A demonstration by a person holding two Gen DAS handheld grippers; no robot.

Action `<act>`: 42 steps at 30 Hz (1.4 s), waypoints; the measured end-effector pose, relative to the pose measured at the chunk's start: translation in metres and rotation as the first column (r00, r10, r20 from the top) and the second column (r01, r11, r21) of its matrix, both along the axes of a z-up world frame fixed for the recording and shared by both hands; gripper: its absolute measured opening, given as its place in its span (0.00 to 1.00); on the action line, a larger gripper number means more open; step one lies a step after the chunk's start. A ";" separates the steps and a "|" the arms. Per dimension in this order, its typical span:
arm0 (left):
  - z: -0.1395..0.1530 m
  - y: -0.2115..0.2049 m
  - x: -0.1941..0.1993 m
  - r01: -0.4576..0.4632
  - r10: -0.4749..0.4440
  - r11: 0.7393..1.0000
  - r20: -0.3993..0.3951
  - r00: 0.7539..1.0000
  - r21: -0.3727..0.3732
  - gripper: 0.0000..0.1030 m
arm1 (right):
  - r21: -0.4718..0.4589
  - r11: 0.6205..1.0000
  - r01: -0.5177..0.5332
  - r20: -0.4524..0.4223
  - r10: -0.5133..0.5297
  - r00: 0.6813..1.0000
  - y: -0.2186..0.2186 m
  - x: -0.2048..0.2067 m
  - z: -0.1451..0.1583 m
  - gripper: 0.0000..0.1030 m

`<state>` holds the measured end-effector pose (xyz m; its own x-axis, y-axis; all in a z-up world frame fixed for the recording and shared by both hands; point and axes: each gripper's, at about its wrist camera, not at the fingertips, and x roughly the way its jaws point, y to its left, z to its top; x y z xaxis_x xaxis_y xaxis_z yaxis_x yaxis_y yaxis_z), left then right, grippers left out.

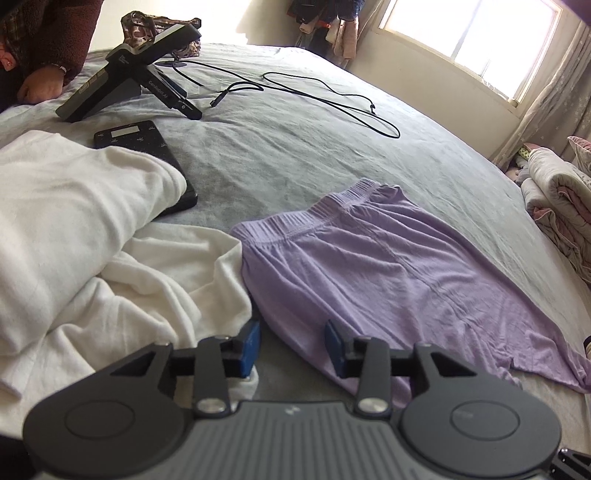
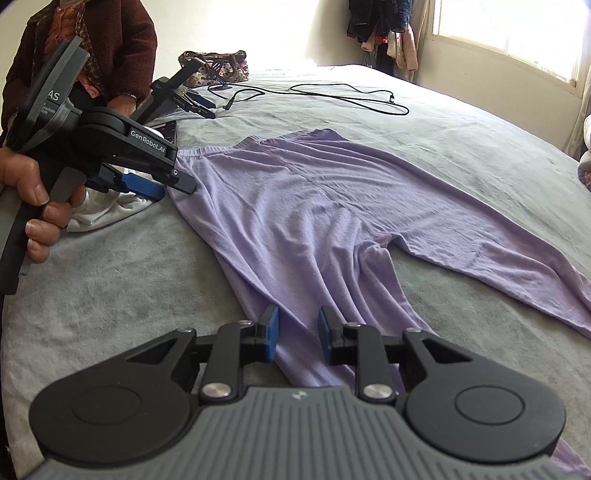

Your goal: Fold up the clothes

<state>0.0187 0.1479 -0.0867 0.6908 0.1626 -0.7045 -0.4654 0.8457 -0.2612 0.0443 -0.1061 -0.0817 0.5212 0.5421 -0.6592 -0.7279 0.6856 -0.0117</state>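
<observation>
Under both grippers we see a wide bed covered by a grey sheet [image 1: 295, 147], soft and faintly creased, filling a bright room. Far ahead and to the right of the left gripper [image 1: 291, 341], a window [image 1: 480, 37] glares white beside a pale curtain, and clothes [image 1: 332, 26] hang in the corner next to it. A thin black cable [image 1: 332, 96] loops across the sheet well ahead. Ahead to the left, a spare dark grey gripper [image 1: 129, 81] lies just before a patterned bag [image 1: 147, 26], with a flat black case [image 1: 144, 147] nearer to us. Folded quilts [image 1: 561, 192] are stacked off to the right.

Just ahead of the left gripper lie the lilac pants [image 1: 388, 266], thin ribbed knit with a gathered elastic waistband at the far end. Their near edge reaches in between the blue pads. A rumpled white garment [image 1: 110, 258], soft and thick, is heaped to the left and touches the pants. We see the jaws apart, with nothing pinched.

From the right gripper [image 2: 297, 332] we see the pants spread flat, legs splayed toward us. One leg runs between its blue pads, which stand slightly apart without pressing the cloth. Ahead to the left, a hand [image 2: 33, 206] holds the left gripper over the waistband.
</observation>
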 end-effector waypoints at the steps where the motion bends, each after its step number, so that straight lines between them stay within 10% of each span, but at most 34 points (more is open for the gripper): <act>1: 0.000 -0.001 0.000 -0.002 0.002 1.000 -0.002 1.000 0.025 0.03 | 0.003 1.000 -0.003 -0.005 0.003 1.000 0.000 0.000 0.000 0.02; 25: 0.008 0.024 -0.028 0.099 -0.093 0.993 -0.084 0.992 0.070 0.02 | 0.013 0.983 -0.185 -0.157 0.185 0.970 0.028 -0.036 0.004 0.02; 27: 0.010 0.025 -0.030 0.091 -0.087 0.994 -0.076 0.993 0.056 0.02 | 0.013 0.983 -0.183 -0.153 0.183 0.971 0.027 -0.038 0.007 0.14; 34: 0.025 0.021 -0.037 0.115 -0.113 0.991 -0.040 0.993 0.072 0.36 | 0.040 0.981 -0.192 -0.170 0.196 0.966 0.020 -0.043 0.015 0.19; 36: 0.031 0.016 -0.039 0.134 -0.133 0.987 -0.023 0.991 0.089 0.40 | 0.050 0.982 -0.184 -0.161 0.190 0.968 0.017 -0.044 0.019 0.43; 42: 0.044 0.001 -0.040 0.195 -0.199 0.969 0.010 0.980 0.150 0.47 | 0.089 0.992 -0.089 -0.151 0.102 0.983 -0.004 -0.034 0.029 0.44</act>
